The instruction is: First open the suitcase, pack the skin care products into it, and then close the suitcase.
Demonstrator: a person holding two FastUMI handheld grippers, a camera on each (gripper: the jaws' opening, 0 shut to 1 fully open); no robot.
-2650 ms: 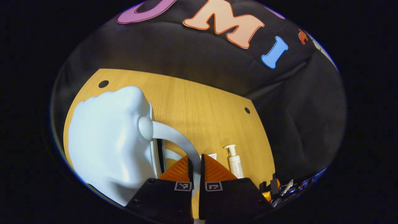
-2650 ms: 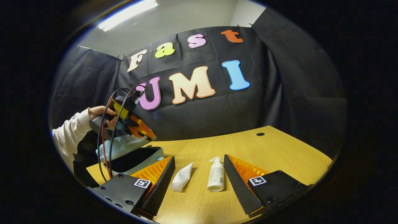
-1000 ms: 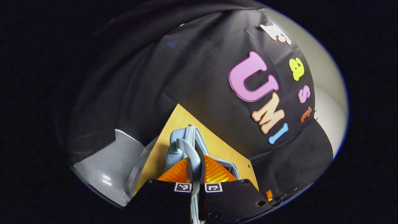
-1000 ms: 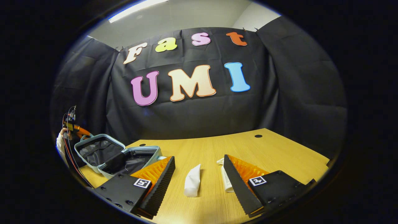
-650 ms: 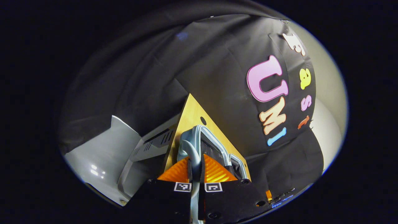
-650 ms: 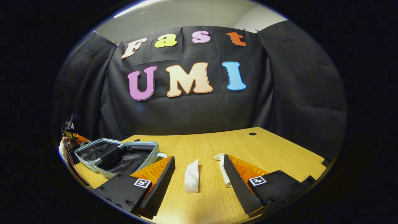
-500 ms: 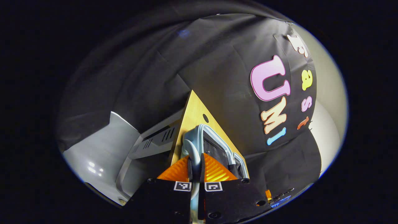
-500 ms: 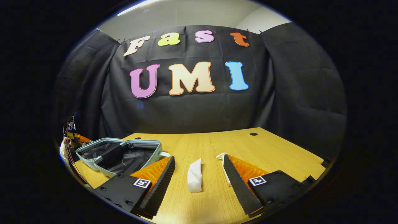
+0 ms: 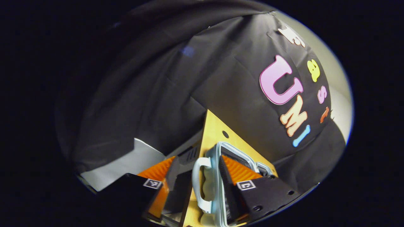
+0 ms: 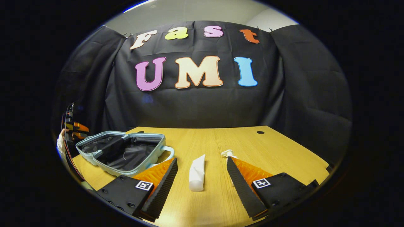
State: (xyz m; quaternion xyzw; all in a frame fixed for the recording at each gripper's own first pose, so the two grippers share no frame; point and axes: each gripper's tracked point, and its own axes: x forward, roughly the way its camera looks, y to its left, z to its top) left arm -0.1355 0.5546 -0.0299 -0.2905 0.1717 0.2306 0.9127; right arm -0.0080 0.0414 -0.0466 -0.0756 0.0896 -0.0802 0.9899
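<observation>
The small pale blue hard-shell suitcase now lies wide open at the lower left of the right gripper view, with its dark lining facing up, on the yellow wooden table. A moment ago the left gripper was pinching the suitcase's pale blue handle tight. Now its two fingers stand apart, and the handle sits loose in the gap at the bottom middle of the left gripper view. So the opening step looks done, and the lid was let go. In the right gripper view the right gripper is spread wide and holds nothing. The soft white squeeze tube lies on the table between its fingers, not touching them. The white pump bottle peeks out just behind the finger on the right of the frame. Next comes packing, I think, and the tube looks like the first thing to grab.
</observation>
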